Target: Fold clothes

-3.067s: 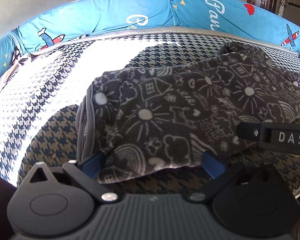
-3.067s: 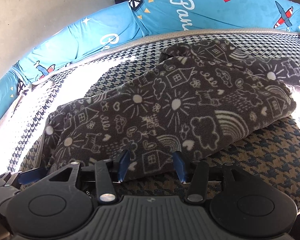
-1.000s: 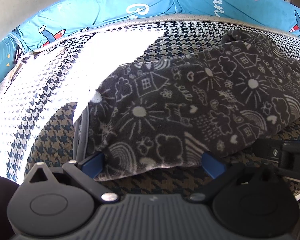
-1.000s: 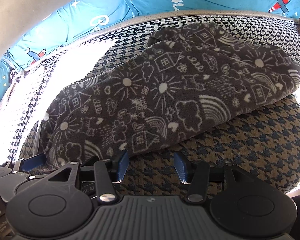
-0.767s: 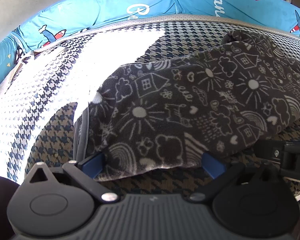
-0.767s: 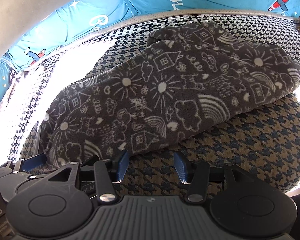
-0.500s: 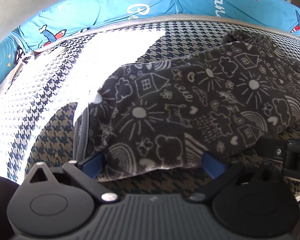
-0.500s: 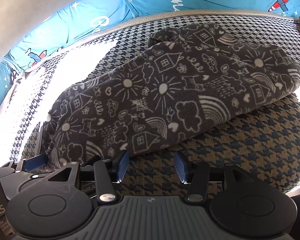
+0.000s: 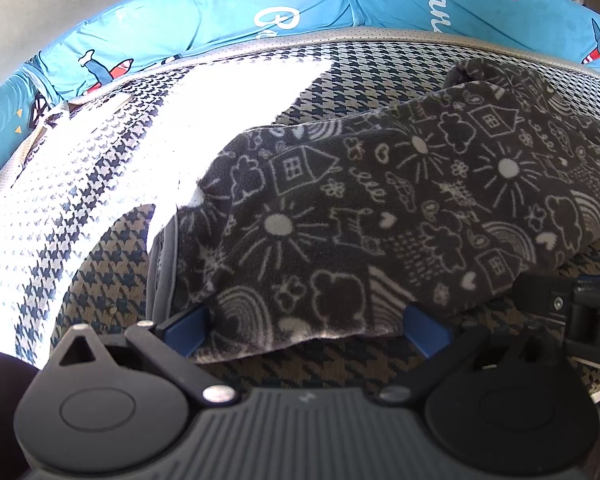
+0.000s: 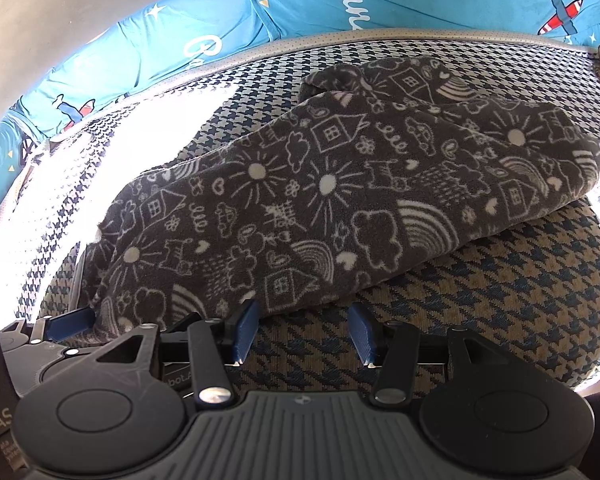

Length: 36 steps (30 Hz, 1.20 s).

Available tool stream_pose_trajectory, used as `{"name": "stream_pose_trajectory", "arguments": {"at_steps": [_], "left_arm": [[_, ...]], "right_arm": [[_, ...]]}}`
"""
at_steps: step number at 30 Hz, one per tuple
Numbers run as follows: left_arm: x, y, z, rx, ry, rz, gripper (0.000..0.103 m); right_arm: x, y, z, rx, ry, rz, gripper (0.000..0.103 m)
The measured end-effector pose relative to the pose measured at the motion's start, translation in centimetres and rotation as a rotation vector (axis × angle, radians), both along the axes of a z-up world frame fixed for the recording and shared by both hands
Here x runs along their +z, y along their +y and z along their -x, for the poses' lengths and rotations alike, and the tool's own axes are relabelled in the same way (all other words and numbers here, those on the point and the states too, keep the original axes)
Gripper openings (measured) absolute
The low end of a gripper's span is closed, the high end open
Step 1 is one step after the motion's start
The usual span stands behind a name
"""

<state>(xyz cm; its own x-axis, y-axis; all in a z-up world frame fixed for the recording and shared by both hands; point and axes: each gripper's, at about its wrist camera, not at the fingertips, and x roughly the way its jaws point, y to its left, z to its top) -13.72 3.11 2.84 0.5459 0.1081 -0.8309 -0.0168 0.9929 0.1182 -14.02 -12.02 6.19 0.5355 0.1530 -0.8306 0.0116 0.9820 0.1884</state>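
Left gripper (image 9: 306,330) jaws wide, the garment (image 9: 400,216) hem lying between them, not pinched. Right gripper (image 10: 302,330) half open over bare cushion (image 10: 500,300), its left finger just beside the hem. Garment, dark fleece with white doodles, lies folded lengthwise on the houndstooth cushion; both grippers probably poised at the near edge for the next fold
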Motion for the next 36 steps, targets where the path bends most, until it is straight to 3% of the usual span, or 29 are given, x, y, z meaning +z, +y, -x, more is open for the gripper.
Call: {"name": "stream_pose_trajectory", "arguments": {"at_steps": [36], "left_arm": [[0.1,0.0,0.26,0.004,0.002,-0.002,0.103]], "right_arm": [[0.63,0.17,0.38,0.035,-0.041,0.001,0.049]]}}
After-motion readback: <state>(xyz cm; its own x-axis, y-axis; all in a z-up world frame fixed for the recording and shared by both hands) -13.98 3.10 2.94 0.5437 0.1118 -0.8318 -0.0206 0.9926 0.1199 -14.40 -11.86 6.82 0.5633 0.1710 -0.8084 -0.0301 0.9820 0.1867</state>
